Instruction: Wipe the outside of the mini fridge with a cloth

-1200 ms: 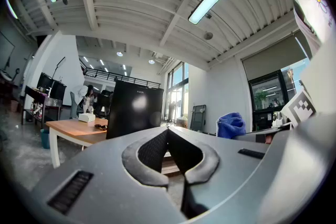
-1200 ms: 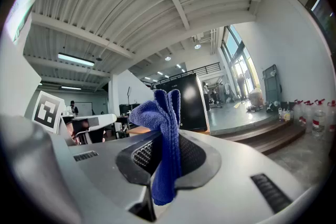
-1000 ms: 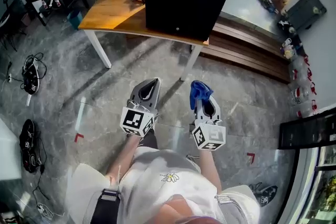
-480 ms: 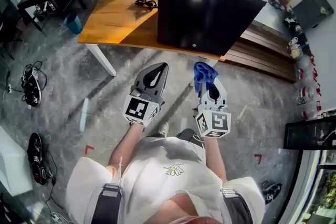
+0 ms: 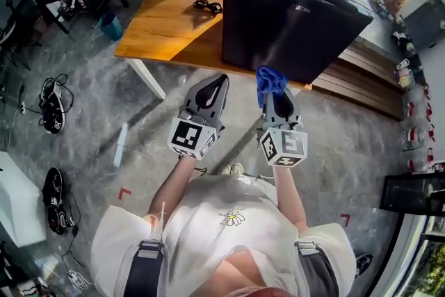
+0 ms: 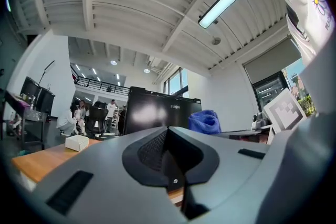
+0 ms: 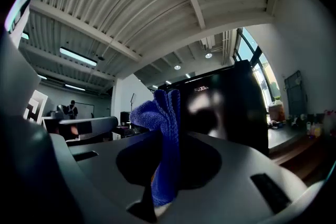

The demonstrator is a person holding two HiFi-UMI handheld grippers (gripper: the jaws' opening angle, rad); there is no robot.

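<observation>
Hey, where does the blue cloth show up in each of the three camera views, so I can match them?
Head view: the blue cloth is centre-right, pinched in the right gripper's tongs, against the lower edge of the black mini fridge.
Left gripper view: the cloth is right of centre, beside the fridge.
Right gripper view: the cloth is at centre, rising from between the tongs.
Shared landmark: the black mini fridge, seen in all three.

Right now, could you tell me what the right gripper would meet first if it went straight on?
Probably the black door of the mini fridge, touched first by the blue cloth that the right gripper clamps; nothing shows between them, though depth is unclear.
</observation>
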